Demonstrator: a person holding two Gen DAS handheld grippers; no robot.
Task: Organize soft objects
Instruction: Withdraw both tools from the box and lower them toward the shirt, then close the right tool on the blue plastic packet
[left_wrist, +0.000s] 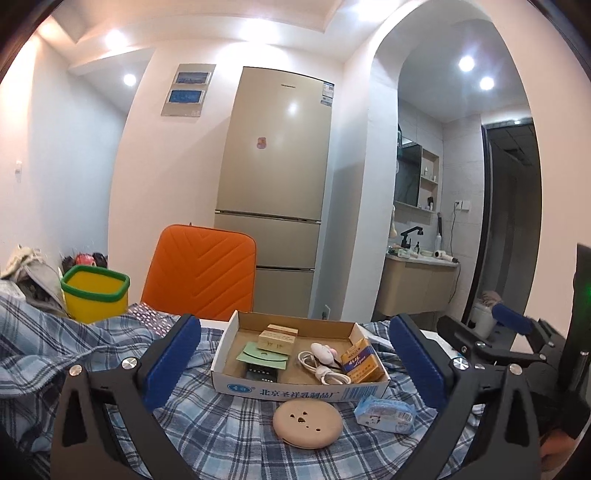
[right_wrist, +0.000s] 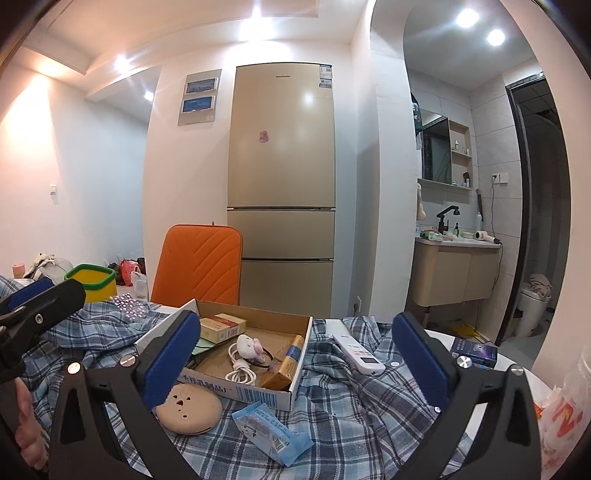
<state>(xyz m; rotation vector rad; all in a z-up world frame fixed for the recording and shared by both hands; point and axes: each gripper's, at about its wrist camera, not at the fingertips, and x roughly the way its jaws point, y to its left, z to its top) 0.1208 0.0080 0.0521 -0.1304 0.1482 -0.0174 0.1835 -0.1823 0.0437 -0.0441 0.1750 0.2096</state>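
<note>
A blue plaid cloth (left_wrist: 207, 432) (right_wrist: 343, 398) lies rumpled over the table. On it stands a shallow cardboard box (left_wrist: 295, 391) (right_wrist: 258, 397) with small packets, a white cable and a pink-white item. A round beige pad (left_wrist: 307, 424) (right_wrist: 189, 410) and a light blue tissue pack (left_wrist: 384, 409) (right_wrist: 271, 430) lie on the cloth in front of the box. My left gripper (left_wrist: 295, 362) is open and empty, above the cloth, facing the box. My right gripper (right_wrist: 295, 362) is open and empty, right of the box.
A white remote (right_wrist: 358, 354) lies on the cloth to the right of the box, and a dark blue box (right_wrist: 474, 352) beyond it. An orange chair (left_wrist: 201, 273) and a yellow bin (left_wrist: 94, 291) stand behind the table. A fridge (left_wrist: 273, 184) is at the back.
</note>
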